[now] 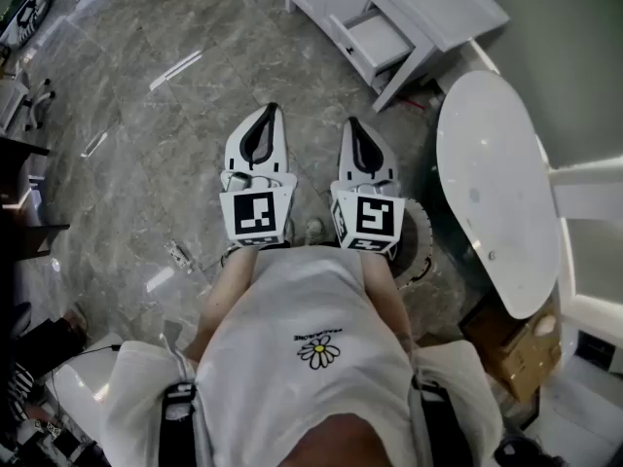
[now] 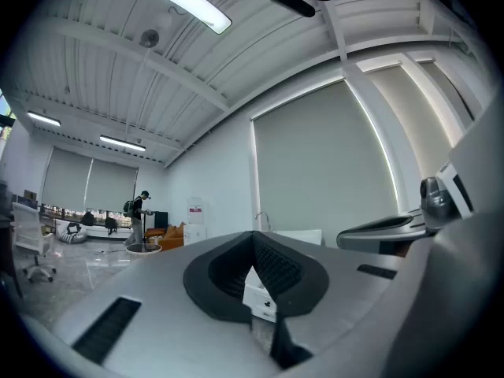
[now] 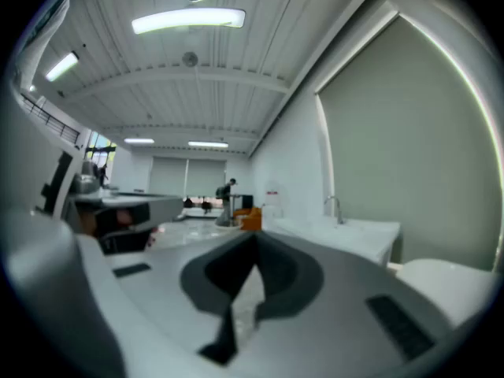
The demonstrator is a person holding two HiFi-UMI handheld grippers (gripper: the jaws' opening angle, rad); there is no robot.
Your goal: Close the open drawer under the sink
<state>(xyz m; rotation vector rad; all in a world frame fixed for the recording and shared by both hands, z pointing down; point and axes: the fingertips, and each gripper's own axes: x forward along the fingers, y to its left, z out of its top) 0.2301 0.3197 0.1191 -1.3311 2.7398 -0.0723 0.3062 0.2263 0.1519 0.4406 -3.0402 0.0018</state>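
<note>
Left gripper (image 1: 265, 117) and right gripper (image 1: 356, 126), mid-frame: fingers pressed together, empty. Open drawer (image 1: 375, 35) sat upper right, well apart. Judged best: walk in, push its front squarely.

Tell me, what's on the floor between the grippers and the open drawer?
Nothing. In the head view, only bare grey floor separates the left gripper and right gripper from the drawer.
</note>
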